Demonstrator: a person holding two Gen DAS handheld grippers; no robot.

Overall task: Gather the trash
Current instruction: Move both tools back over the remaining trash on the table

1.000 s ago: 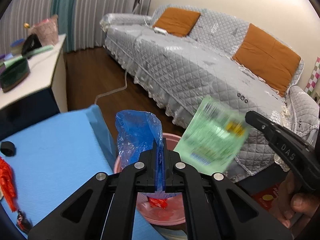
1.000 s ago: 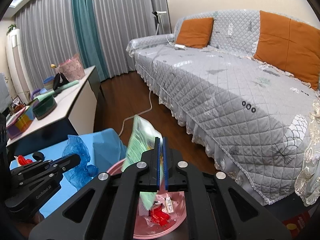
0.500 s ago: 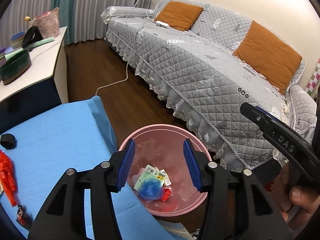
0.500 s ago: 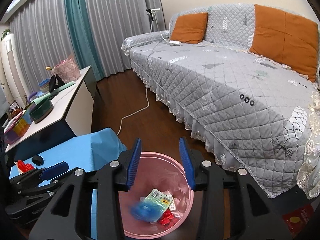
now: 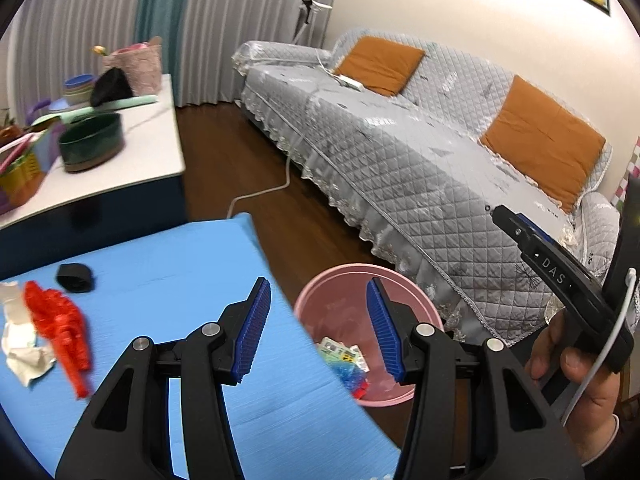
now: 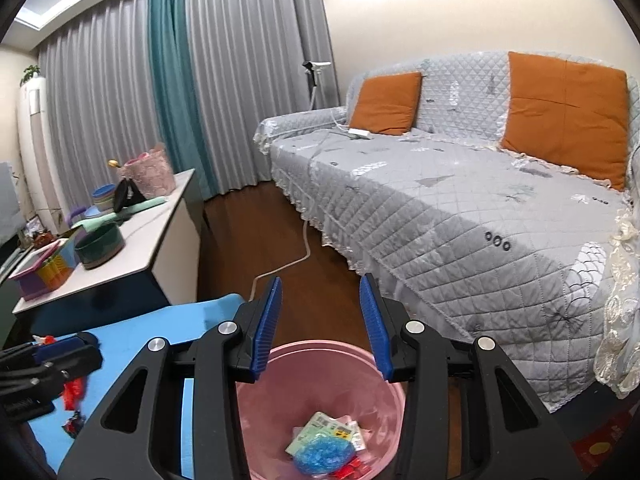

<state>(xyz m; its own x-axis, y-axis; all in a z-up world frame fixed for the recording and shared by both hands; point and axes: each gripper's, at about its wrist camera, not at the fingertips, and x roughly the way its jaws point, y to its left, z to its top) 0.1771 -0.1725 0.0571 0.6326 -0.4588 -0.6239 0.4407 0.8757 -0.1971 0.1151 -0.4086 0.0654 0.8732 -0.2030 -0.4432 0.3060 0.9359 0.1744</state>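
The pink bin (image 5: 347, 271) stands on the floor beside the blue table (image 5: 168, 264). A green packet (image 6: 319, 427) and a crumpled blue bag (image 6: 325, 450) lie at its bottom with red scraps. My left gripper (image 5: 318, 294) is open and empty over the table's edge and the bin's rim. My right gripper (image 6: 321, 292) hangs open and empty above the bin (image 6: 320, 347). On the table lie a red wrapper (image 5: 60, 324), crumpled white paper (image 5: 20, 346) and a black lump (image 5: 74, 277).
A grey quilted sofa (image 5: 420, 160) with orange cushions runs along the right, close to the bin. A white side table (image 5: 132, 160) with bowls and baskets stands at the left. A white cable (image 5: 264, 192) trails over the dark wood floor. A hand (image 5: 580, 368) holds the right gripper.
Both grippers were shut, the left on the blue bag, the right on the green packet. Both opened and the trash fell into the bin. The left gripper then swung left towards the table.
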